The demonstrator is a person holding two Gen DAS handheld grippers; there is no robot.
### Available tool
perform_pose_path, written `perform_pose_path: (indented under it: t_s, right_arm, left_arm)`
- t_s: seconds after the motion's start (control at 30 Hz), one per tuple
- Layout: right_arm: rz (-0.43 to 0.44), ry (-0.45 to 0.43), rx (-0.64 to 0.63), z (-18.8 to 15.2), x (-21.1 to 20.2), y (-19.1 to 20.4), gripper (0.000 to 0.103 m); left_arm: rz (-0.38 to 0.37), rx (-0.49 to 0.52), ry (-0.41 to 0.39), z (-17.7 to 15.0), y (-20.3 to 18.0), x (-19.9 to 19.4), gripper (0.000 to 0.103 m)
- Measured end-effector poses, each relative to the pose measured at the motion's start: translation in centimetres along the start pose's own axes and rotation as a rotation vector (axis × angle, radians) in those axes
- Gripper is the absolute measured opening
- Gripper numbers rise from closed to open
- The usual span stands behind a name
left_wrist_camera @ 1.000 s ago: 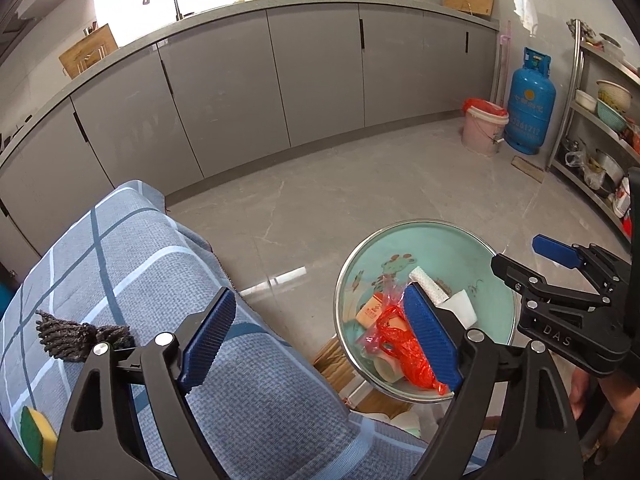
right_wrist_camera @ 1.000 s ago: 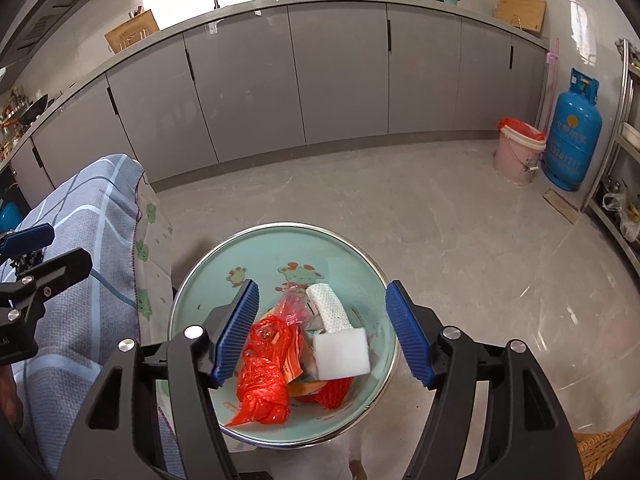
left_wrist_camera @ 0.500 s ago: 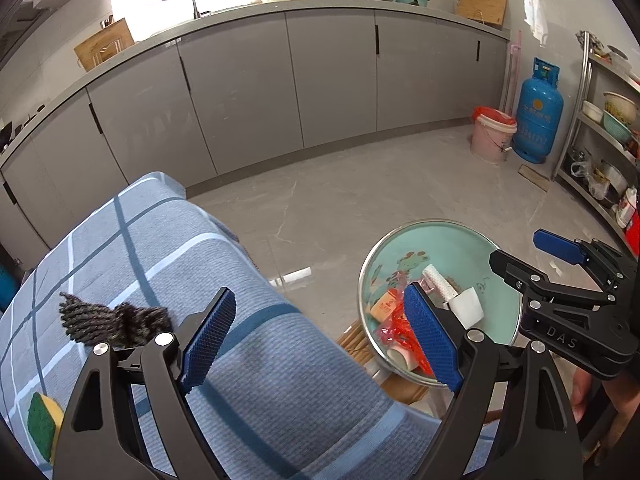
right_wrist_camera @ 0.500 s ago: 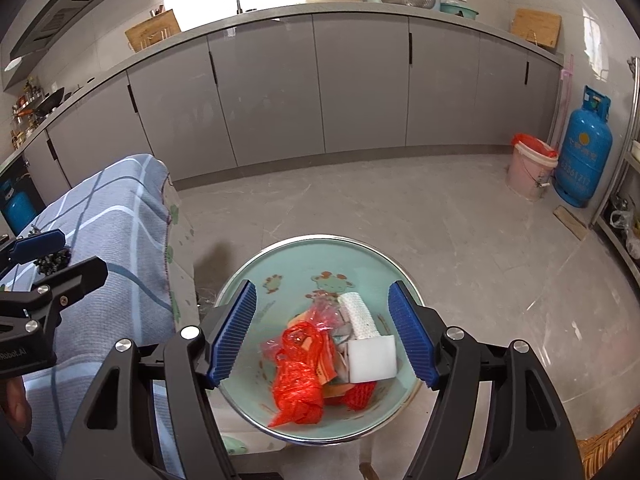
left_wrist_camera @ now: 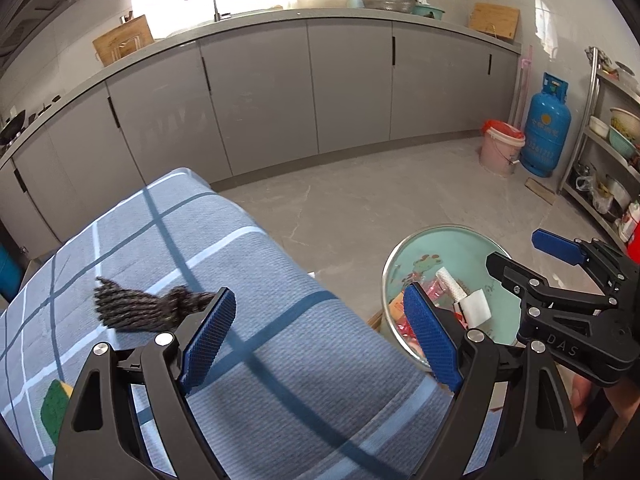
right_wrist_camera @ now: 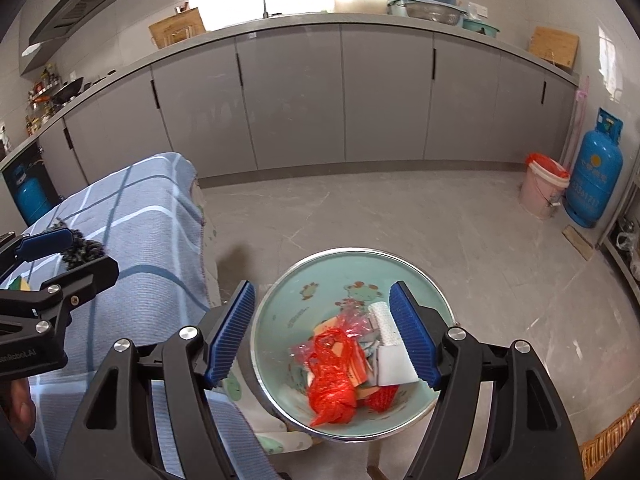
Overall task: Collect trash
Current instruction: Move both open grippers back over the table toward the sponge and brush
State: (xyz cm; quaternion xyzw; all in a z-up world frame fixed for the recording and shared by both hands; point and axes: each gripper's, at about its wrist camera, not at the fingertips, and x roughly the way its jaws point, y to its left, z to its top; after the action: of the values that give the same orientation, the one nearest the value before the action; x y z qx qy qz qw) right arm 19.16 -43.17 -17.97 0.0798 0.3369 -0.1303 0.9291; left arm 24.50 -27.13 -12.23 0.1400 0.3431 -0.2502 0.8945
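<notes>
A teal basin (right_wrist_camera: 344, 268) with a metal rim stands low beside the table and holds a red plastic bag (right_wrist_camera: 332, 392), a white foam block (right_wrist_camera: 394, 366) and a white mesh sleeve (right_wrist_camera: 382, 318). My right gripper (right_wrist_camera: 322, 288) hovers above the basin with its jaws opening and nothing gripped. On the blue checked cloth (left_wrist_camera: 280, 344) lie a dark scouring pad (left_wrist_camera: 140, 308) and a green and yellow sponge (left_wrist_camera: 56, 404). My left gripper (left_wrist_camera: 318, 292) hangs open and empty over the cloth, its left finger just right of the pad. The basin (left_wrist_camera: 440, 240) sits to its right.
Grey cabinets (left_wrist_camera: 260, 92) run along the back under a counter with a sink. A pink bucket (right_wrist_camera: 544, 188) with a red liner and a blue gas cylinder (right_wrist_camera: 596, 172) stand at the far right. A metal shelf rack (left_wrist_camera: 608, 140) lines the right wall. A wicker edge (right_wrist_camera: 608, 440) shows bottom right.
Both grippers have risen and drawn back, so the basin looks smaller and more of the cloth shows. The scouring pad now lies close to the left gripper's left finger. The right jaws stand slightly wider.
</notes>
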Motion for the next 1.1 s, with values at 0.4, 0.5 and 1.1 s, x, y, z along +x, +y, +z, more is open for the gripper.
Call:
perform_pose_path:
  t_s: [0.4,0.5,1.1]
  right_arm:
    - [0.099,-0.013,-0.097,1.2,-0.4,6.9,0.077]
    - [0.117,-0.014,-0.118,1.4,-0.4,8.5,0.079]
    - [0.22,-0.013,-0.275,3.0,0.8,18.3,0.086]
  left_arm:
    - [0.103,-0.077,0.002,-3.1,7.8,-3.0,0.085]
    - [0.138,-0.088,0.01,-4.2,10.1,-3.5,0.085]
    - [0.296,-0.163,0.051,-10.2,21.1,-6.6,0.091]
